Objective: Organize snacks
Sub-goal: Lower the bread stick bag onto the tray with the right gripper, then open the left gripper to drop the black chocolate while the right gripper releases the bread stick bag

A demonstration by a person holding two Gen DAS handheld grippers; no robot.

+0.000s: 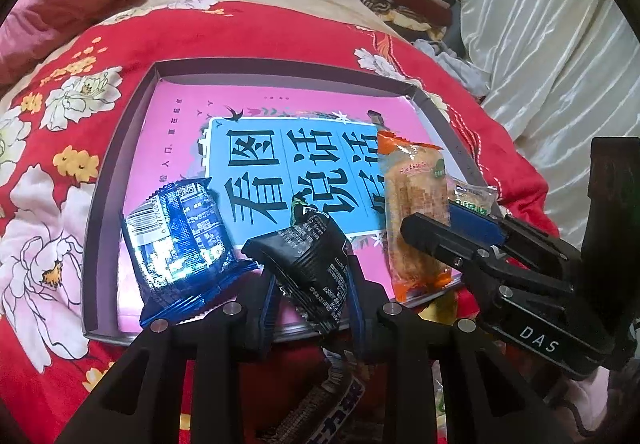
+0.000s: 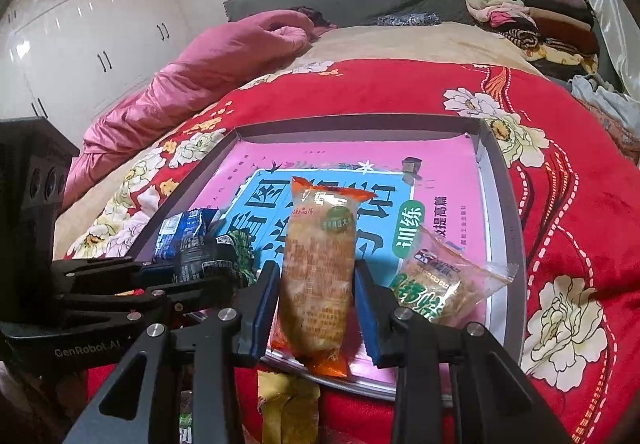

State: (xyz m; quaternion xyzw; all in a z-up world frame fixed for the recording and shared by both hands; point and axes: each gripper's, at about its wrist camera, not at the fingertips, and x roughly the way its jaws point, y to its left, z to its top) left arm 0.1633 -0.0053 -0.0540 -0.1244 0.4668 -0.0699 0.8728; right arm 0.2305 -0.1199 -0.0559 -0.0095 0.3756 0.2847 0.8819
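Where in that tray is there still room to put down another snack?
The far half of the tray is free: the pink book lies bare up to the back wall. The near edge is crowded: blue packet, black packet, orange packet and green-label packet line it.

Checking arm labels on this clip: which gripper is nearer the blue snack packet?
Left. The left gripper, closed on the black packet, sits right beside the blue snack packet; the right gripper straddles the orange packet further away.

Four snack packets (image 1: pixel 180 240) lie on a book (image 1: pixel 256 132) inside a tray (image 1: pixel 280 66).
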